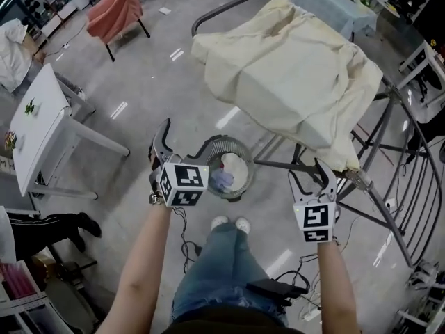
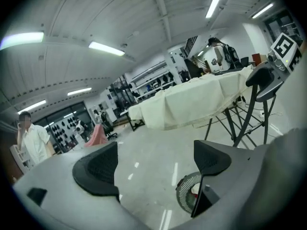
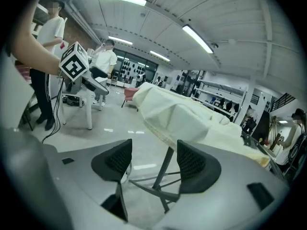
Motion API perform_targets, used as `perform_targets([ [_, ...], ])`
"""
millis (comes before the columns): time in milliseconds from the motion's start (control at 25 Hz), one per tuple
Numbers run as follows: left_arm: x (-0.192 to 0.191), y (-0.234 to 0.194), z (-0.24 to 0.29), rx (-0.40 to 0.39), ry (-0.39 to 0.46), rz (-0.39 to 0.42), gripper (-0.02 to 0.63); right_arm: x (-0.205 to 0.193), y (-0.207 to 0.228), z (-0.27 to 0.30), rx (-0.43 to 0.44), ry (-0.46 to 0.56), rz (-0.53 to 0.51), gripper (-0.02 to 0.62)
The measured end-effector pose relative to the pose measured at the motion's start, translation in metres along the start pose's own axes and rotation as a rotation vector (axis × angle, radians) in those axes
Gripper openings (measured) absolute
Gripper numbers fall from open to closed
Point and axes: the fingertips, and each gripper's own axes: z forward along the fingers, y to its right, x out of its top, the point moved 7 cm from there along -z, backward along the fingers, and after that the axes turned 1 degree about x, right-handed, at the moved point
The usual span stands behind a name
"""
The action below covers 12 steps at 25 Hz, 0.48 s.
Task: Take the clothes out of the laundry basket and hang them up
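A round white mesh laundry basket [image 1: 240,160] stands on the floor just ahead of my feet, with white and blue clothes inside. A large cream cloth [image 1: 292,68] lies draped over the metal drying rack [image 1: 389,138] behind it. My left gripper [image 1: 161,142] hovers left of the basket, open wide and empty. In the left gripper view the left gripper [image 2: 154,164] shows the basket [image 2: 188,195] low beside its right jaw. My right gripper [image 1: 311,175] hangs right of the basket under the cloth's edge. The right gripper [image 3: 153,162] is open with only a rack leg [image 3: 165,169] seen beyond.
A white table [image 1: 38,127] stands at the left and a pink cloth [image 1: 115,9] hangs on a chair at the back. Cables and a power strip [image 1: 309,313] lie on the floor by my right leg. People stand by the table [image 3: 53,37].
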Motion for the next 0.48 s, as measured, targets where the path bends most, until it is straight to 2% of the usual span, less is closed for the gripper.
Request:
perform_targets([
  [280, -0.063, 0.014, 0.014, -0.045, -0.088, -0.061, 0.489, -0.027, -0.044, 0.032, 0.07, -0.077, 0.074, 0.275],
  [480, -0.119, 0.044, 0.04, -0.1, -0.181, -0.096, 0.488, -0.061, -0.074, 0.062, 0.098, -0.14, 0.127, 0.275],
])
